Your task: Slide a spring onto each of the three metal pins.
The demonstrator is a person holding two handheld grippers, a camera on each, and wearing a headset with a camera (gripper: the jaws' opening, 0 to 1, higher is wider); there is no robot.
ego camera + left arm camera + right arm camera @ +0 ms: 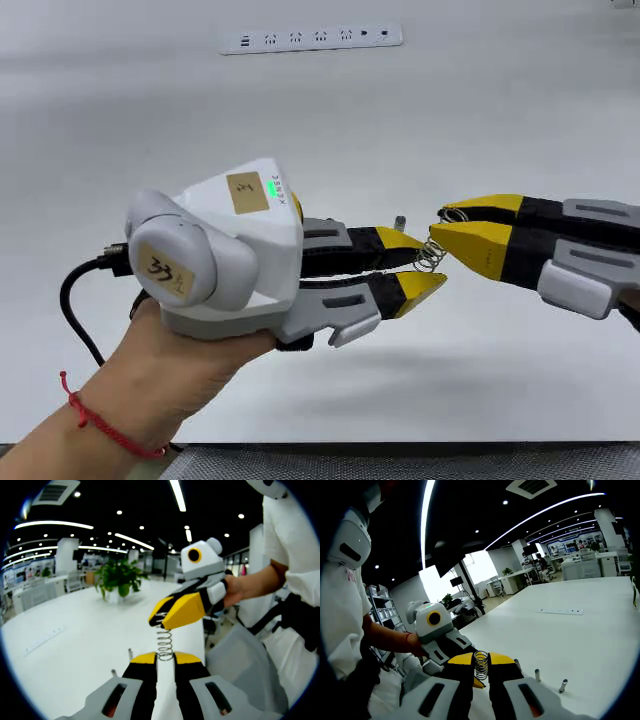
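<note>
Head view: the spring (pixel 432 255) hangs above the bench (pixel 300 120), bridging the left gripper (pixel 433 262) and right gripper (pixel 445 222). Left gripper view: its fingers (pixel 145 658) are narrowed onto the spring's near end. Right gripper view: its fingers (pixel 462 660) pinch the other end, with three pins (pixel 537 675) standing beyond the spring. Light, bouncy and easily kinked, I'd say, so grip an end coil.

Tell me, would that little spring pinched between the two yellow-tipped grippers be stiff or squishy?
The spring is thin, open-coiled wire, so it would probably squash and bend easily. It looks tiny beside the tips of the left gripper and right gripper holding it, so likely very light. Being round, it might roll or flick away if released.
</note>
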